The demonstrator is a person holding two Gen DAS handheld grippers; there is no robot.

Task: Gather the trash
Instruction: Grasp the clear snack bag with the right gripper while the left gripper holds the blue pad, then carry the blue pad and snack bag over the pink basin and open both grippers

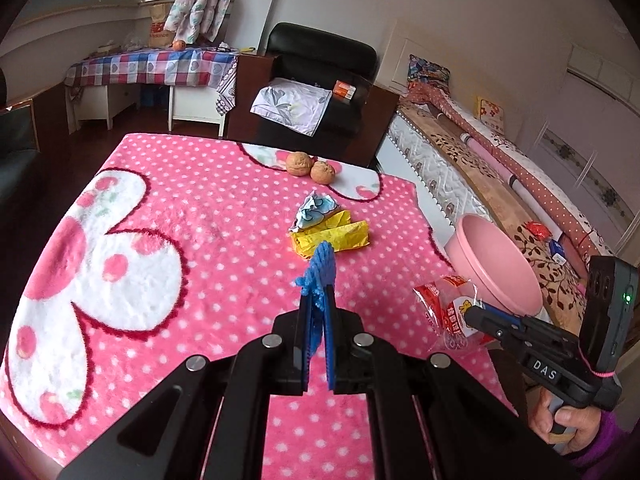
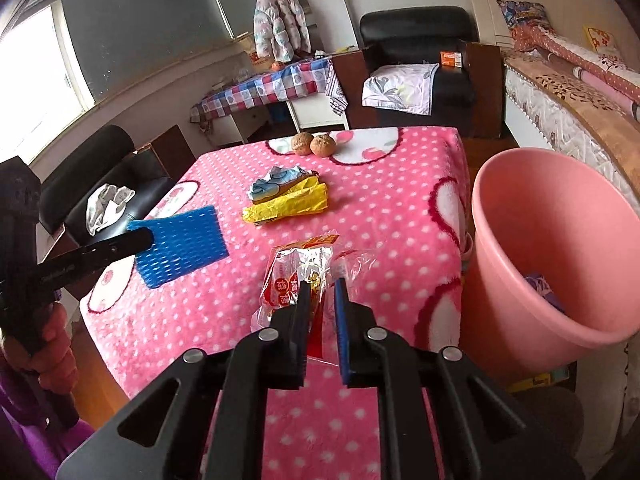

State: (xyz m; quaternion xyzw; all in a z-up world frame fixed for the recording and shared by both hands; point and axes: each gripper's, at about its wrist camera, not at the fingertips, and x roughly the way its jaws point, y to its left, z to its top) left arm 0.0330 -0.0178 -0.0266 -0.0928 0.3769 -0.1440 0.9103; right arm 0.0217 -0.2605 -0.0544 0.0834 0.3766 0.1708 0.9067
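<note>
My left gripper [image 1: 317,312] has its jaws clamped on a blue foam net sleeve [image 2: 180,242], lifted above the pink polka-dot blanket [image 1: 208,216]. My right gripper [image 2: 323,294] pinches a clear red-printed snack wrapper [image 2: 298,276] near the table's edge, beside the pink bucket [image 2: 560,216]. Farther out lie a yellow wrapper [image 1: 332,236], touching a crumpled blue-white wrapper [image 1: 316,210], then two walnuts [image 1: 310,166].
</note>
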